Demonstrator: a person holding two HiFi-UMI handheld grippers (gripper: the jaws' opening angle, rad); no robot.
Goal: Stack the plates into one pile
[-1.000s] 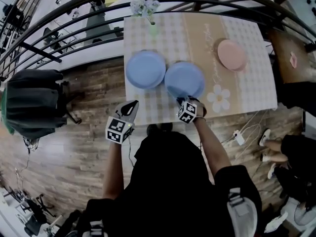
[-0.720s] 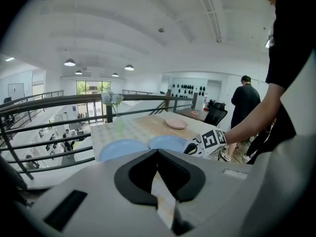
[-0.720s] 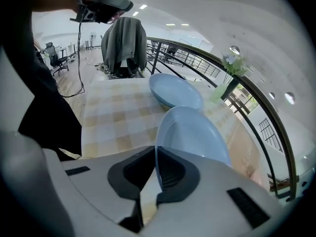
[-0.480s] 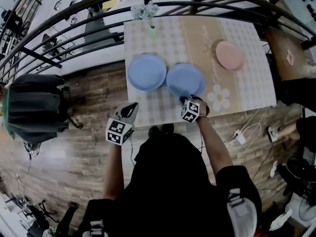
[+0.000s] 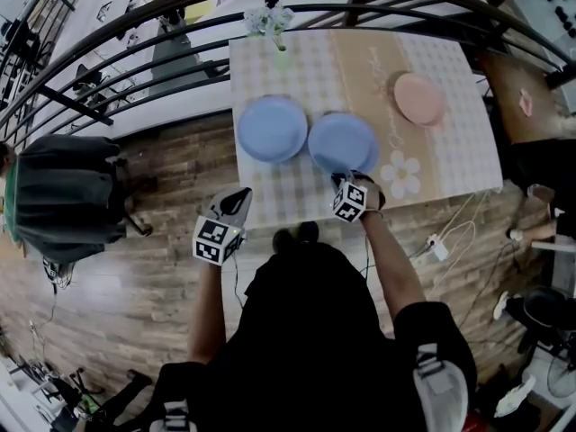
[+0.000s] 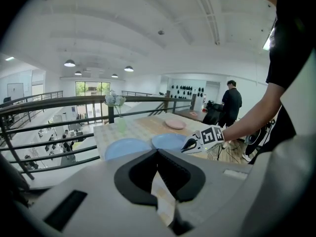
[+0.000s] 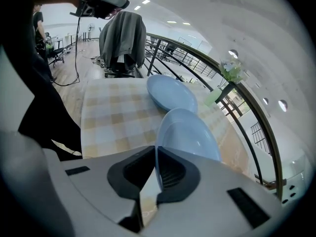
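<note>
Little changes over the last second. Your right hand-held gripper (image 7: 156, 157) stays pinched on the near rim of the gripped blue plate (image 5: 342, 142). Its jaws have just been opening by a hair, but the rim is still between the pads and the hold looks intact. That plate sits where it did, just beside the flat blue plate (image 5: 272, 129), on the side away from your left arm. Their rims are touching or nearly so; the head view does not settle which. In the right gripper view the gripped plate seems tipped, near rim up, though you cannot tell whether its far edge is clear of the counter (image 5: 297, 196). Your left hand-held gripper (image 6: 157, 154) is pressed together on nothing and hangs nearer to you than the flat blue plate, off the counter's edge, much as before. The pink plate (image 5: 419, 99) lies well apart from the flat blue plate, beyond the gripped one, untouched. Judgement: the grasp is made but the carry has not started and no pile exists yet. The next move calls for lifting the gripped plate clear of its neighbour's rim before sliding it over. Watch the thin-rim pinch, as a loosening grip could let the plate swing or slip.
</note>
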